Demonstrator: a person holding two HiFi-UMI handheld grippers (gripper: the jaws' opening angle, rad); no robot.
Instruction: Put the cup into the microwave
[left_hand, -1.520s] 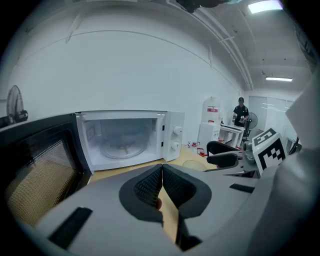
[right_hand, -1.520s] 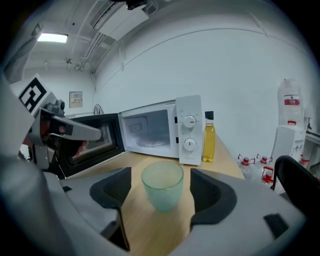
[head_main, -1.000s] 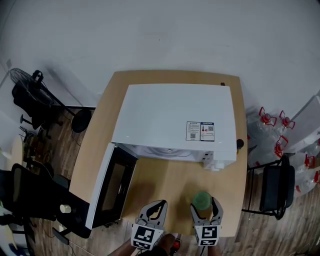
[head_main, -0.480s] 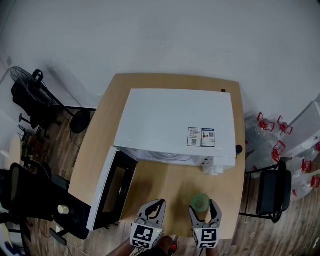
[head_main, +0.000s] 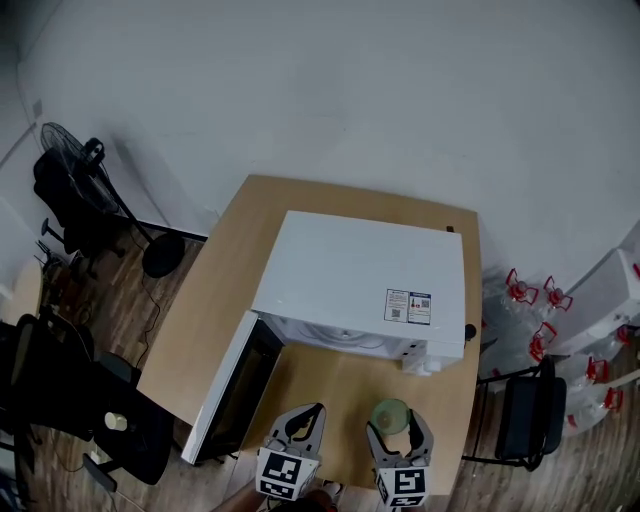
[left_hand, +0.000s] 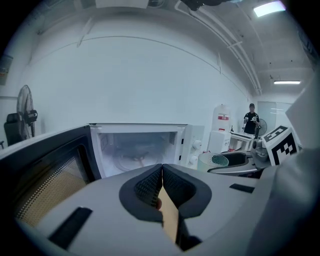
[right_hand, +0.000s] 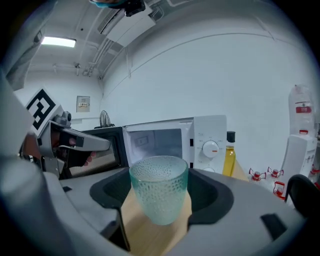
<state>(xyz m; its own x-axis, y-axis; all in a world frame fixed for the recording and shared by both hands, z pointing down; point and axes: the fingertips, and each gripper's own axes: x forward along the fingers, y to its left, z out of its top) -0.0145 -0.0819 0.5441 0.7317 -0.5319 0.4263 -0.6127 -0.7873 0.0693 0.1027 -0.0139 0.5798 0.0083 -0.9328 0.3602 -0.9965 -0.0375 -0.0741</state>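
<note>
A white microwave (head_main: 360, 285) stands on the wooden table (head_main: 330, 200) with its door (head_main: 232, 385) swung open to the left. Its empty cavity (left_hand: 137, 150) shows in the left gripper view. A pale green textured glass cup (right_hand: 159, 192) sits between the jaws of my right gripper (head_main: 396, 430), which is shut on it, in front of the microwave's control panel (right_hand: 210, 145). My left gripper (head_main: 303, 425) is beside it, in front of the open cavity, shut with nothing in it. The cup (left_hand: 212, 161) also appears at the right of the left gripper view.
A bottle of yellow oil (right_hand: 229, 157) stands right of the microwave. Black office chairs (head_main: 60, 390) and a fan (head_main: 70, 160) are left of the table. Another chair (head_main: 525, 420) and water jugs (head_main: 530, 300) are to the right. A person (left_hand: 251, 120) stands far off.
The head view has shifted, so the table and microwave sit further right and lower in the picture. Both grippers keep their places in front of the microwave, the cup still held.
</note>
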